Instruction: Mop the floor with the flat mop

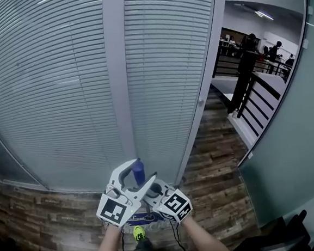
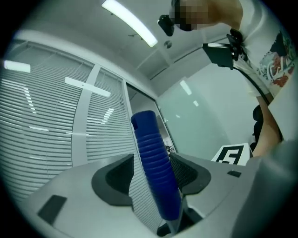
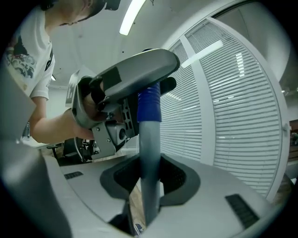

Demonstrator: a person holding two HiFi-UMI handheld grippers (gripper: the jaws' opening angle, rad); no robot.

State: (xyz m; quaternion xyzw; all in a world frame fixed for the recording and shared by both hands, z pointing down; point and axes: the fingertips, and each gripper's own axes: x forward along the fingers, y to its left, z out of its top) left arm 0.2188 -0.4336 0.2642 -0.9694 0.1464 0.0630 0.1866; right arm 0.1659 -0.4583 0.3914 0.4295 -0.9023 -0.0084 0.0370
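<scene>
Left gripper (image 2: 151, 176) jaws released wide, the mop's blue grip (image 2: 150, 148) loose between them, right gripper (image 3: 149, 179) jaws clenched on grey pole (image 3: 149, 139) just below, blinds (image 1: 61, 92) beyond.

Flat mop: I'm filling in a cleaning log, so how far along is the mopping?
Done: little that shows; I can make out no wet streaks on the wood floor. In hand: the right gripper is clamped on the mop's grey pole, while the left gripper stands open around the blue grip without pressing it. Left: seemingly most of the floor.
</scene>
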